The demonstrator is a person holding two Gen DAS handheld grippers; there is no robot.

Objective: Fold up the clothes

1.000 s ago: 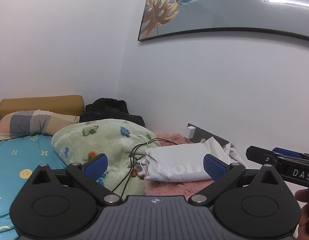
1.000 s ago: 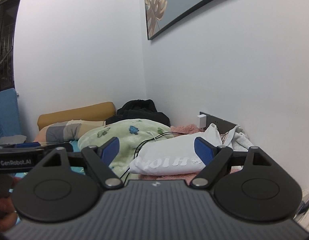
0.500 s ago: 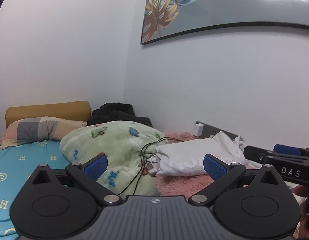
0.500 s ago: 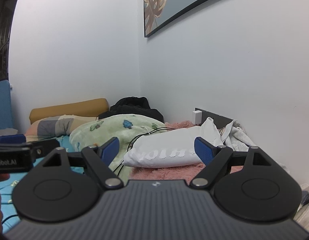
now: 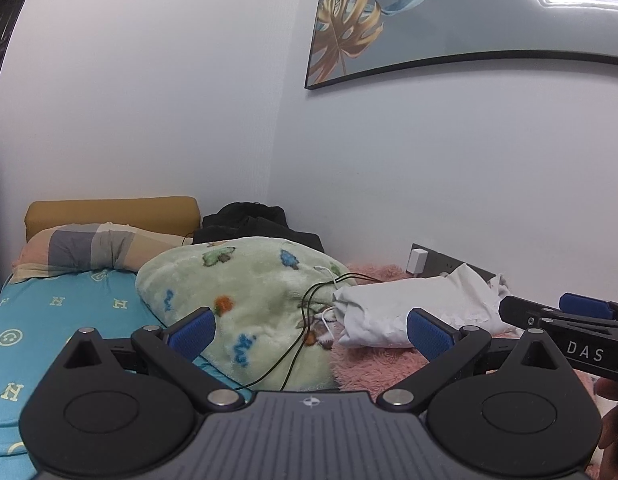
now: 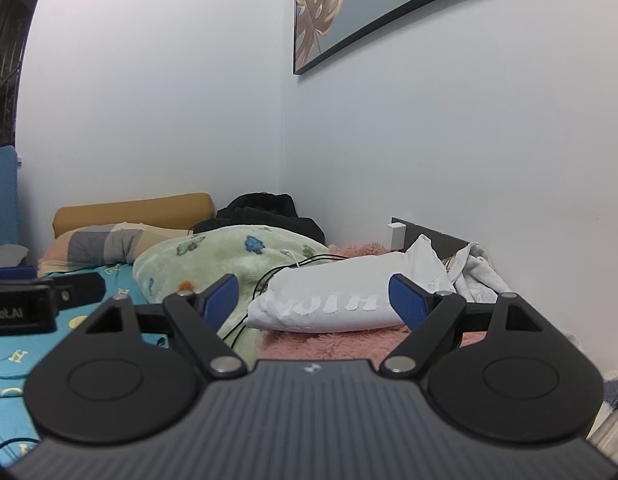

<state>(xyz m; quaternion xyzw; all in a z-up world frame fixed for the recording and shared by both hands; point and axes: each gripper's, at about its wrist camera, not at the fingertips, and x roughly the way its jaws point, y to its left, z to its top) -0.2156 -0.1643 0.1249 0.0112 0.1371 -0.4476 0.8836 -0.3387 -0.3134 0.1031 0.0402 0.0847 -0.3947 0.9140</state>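
A folded white garment (image 5: 393,308) (image 6: 333,300) with pale lettering lies on a pink fluffy blanket (image 5: 369,364) (image 6: 329,344) near the wall. More crumpled white cloth (image 6: 475,268) sits behind it. My left gripper (image 5: 309,332) is open, nothing between its blue pads, some way short of the garment. My right gripper (image 6: 313,298) is open too and frames the white garment from a distance. Each gripper shows at the edge of the other's view: the right one (image 5: 565,320), the left one (image 6: 41,294).
A green patterned fleece blanket (image 5: 237,292) is heaped left of the garment, with black and white cables (image 5: 309,320) trailing over it. A blue sheet (image 5: 49,320), a striped pillow (image 5: 93,248), a mustard cushion (image 5: 109,212) and dark clothes (image 5: 253,224) lie beyond. A wall socket with charger (image 5: 417,260) stands behind.
Both grippers have sunk a little and tilted, so the bed sits lower in both views and more wall shows. Their jaws stay as wide as before.
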